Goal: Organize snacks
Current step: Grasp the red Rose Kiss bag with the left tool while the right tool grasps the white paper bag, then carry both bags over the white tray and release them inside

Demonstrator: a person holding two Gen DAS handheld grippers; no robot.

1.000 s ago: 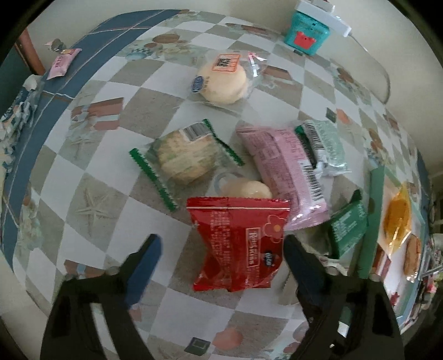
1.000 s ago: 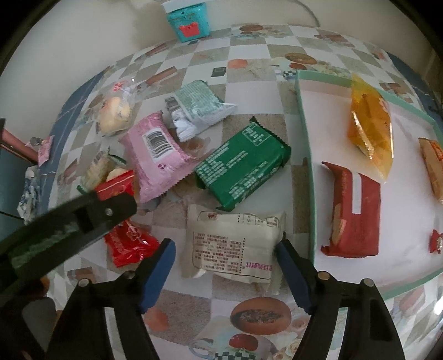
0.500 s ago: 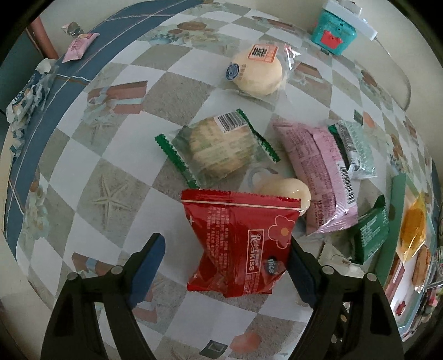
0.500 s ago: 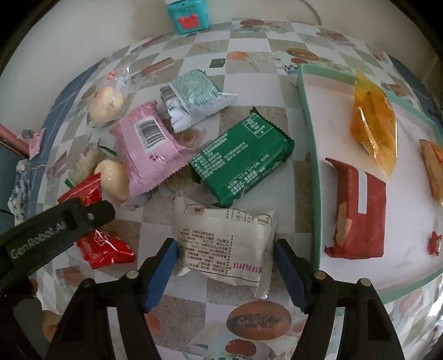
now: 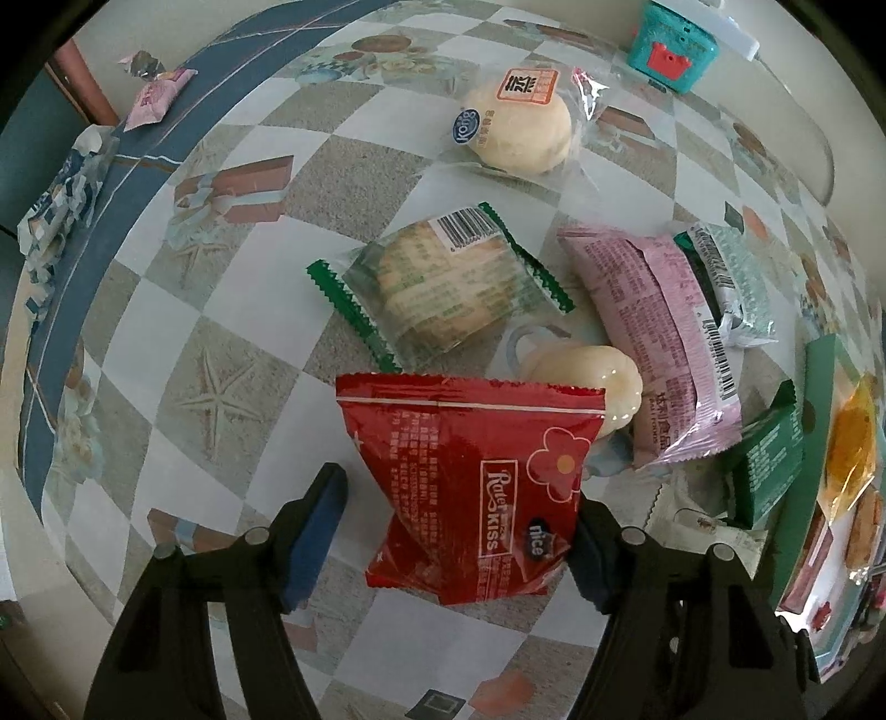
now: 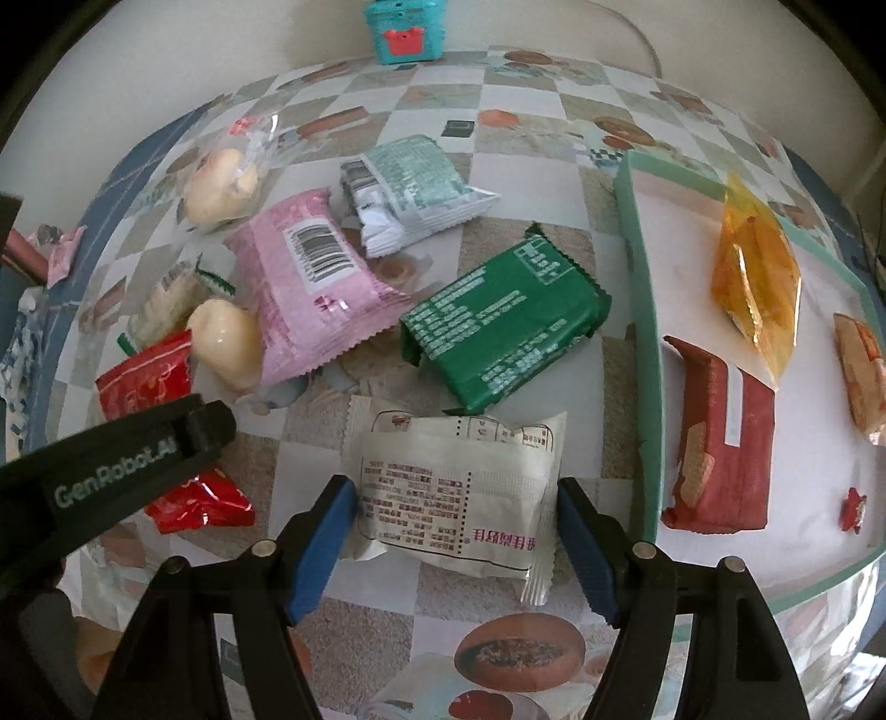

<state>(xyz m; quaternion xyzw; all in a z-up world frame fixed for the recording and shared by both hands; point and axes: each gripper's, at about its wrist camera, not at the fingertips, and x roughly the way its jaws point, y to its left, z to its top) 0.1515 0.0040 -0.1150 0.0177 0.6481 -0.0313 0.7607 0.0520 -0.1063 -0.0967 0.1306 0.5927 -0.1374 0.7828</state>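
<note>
A red snack packet (image 5: 470, 482) lies on the checked tablecloth between the fingers of my left gripper (image 5: 457, 493), which points straight down and whose jaws are closing. The right finger (image 5: 590, 548) is at the packet's edge and the left finger stands a little off it. A white printed packet (image 6: 454, 493) lies flat between the fingers of my right gripper (image 6: 454, 493), which straddles it, open, with the pads close to both its edges. A green-rimmed white tray (image 6: 637, 277) to the right holds an orange packet (image 6: 756, 271) and a red-brown packet (image 6: 720, 437).
Loose on the cloth are a dark green packet (image 6: 504, 327), a pink packet (image 6: 310, 288), a mint packet (image 6: 410, 188), a clear green-edged biscuit pack (image 5: 443, 293) and wrapped buns (image 5: 520, 127). A teal box (image 6: 404, 27) stands at the wall. The left gripper's arm (image 6: 127, 465) crosses the right wrist view.
Both grippers have sunk closer to the table. The left fingers have drawn in around the red packet. The right gripper has shifted so the white packet sits squarely between its fingers.
</note>
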